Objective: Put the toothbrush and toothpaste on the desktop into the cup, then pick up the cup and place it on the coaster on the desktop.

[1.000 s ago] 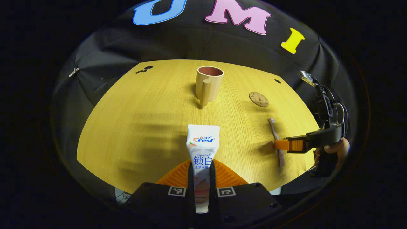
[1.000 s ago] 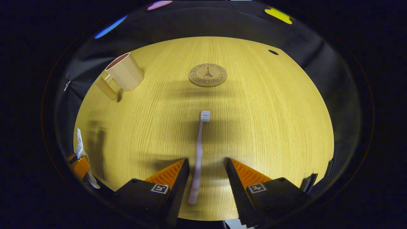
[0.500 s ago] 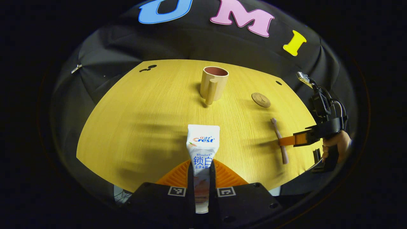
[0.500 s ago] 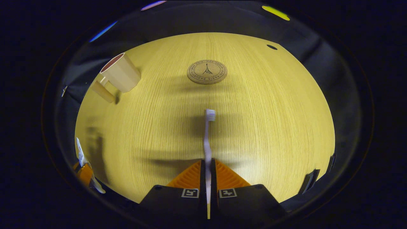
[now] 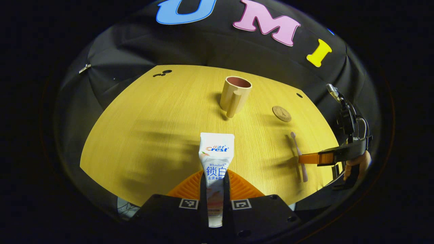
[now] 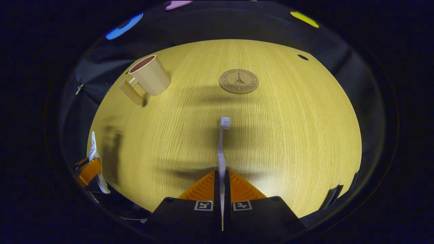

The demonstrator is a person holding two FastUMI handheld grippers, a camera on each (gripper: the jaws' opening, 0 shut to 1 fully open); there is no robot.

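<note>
Yellow wood-grain desktop was lit from above, soft shadows were cast across it, black cloth wall was draped behind and around it.

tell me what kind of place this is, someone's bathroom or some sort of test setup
Most likely a staged recording booth, not a bathroom: a bare wooden desktop ringed by black cloth wall, with only a cup, a coaster, and a handheld tool gripping a toothbrush.
</note>
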